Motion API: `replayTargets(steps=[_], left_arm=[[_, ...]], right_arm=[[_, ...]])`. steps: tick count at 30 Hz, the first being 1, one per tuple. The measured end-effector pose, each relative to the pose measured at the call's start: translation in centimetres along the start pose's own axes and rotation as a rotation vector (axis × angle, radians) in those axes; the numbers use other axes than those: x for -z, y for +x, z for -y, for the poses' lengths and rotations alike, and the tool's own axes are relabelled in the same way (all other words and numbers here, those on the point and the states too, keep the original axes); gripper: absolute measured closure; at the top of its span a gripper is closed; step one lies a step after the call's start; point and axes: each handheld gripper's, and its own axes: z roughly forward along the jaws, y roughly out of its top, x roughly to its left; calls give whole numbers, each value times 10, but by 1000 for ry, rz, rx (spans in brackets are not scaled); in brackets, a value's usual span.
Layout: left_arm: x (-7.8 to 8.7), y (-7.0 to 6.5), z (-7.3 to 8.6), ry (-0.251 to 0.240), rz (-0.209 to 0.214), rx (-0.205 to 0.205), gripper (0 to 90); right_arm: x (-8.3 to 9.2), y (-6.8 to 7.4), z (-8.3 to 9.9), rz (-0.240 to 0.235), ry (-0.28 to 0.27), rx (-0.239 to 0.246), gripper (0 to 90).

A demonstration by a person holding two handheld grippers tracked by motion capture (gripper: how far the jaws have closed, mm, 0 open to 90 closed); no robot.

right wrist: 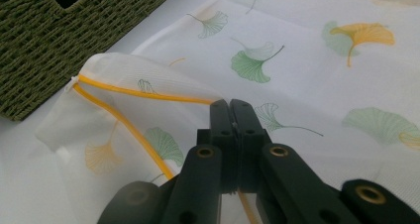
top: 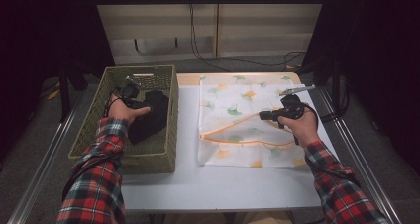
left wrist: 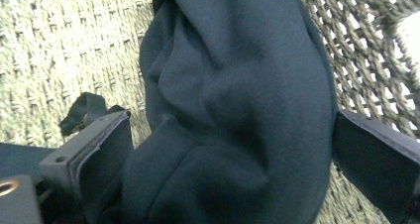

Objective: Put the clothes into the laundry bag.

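Room: dim, lit mainly over the table.
White table [top: 218, 184] with metal side rails [top: 44, 159]; grey floor [top: 237, 63] beyond; pale panelled wall [top: 267, 30] behind, black cables [top: 198, 45] hanging down it; dark curtains [top: 44, 30] either side.

The high view looks forward and down on the whole table [top: 237, 184]. The left gripper view sits very near the dark cloth [left wrist: 233, 110] inside the basket [top: 168, 130]. The right gripper view looks low across the leaf-printed bag [right wrist: 307, 75]; both also appear from above.
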Motion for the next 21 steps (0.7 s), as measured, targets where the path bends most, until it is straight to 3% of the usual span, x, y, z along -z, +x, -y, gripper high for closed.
replayTargets(steps=[1, 8, 13, 15, 18, 21], left_arm=[[-2, 0, 1, -2, 3, 16, 27], [-11, 2, 2, 18, 5, -15, 22], [-17, 2, 3, 15, 10, 1, 17], [-19, 1, 4, 20, 11, -15, 21], [-20, 1, 5, 44, 6, -53, 50], [-22, 2, 6, 47, 26, -40, 97]], right_arm=[[0, 0, 0, -1, 1, 2, 900], [-2, 0, 1, 1, 2, -3, 899], [-2, -1, 1, -2, 9, -11, 900], [-2, -1, 1, 0, 6, -7, 900], [-2, 0, 1, 2, 5, -6, 900], [-2, 0, 1, 3, 6, -4, 900]])
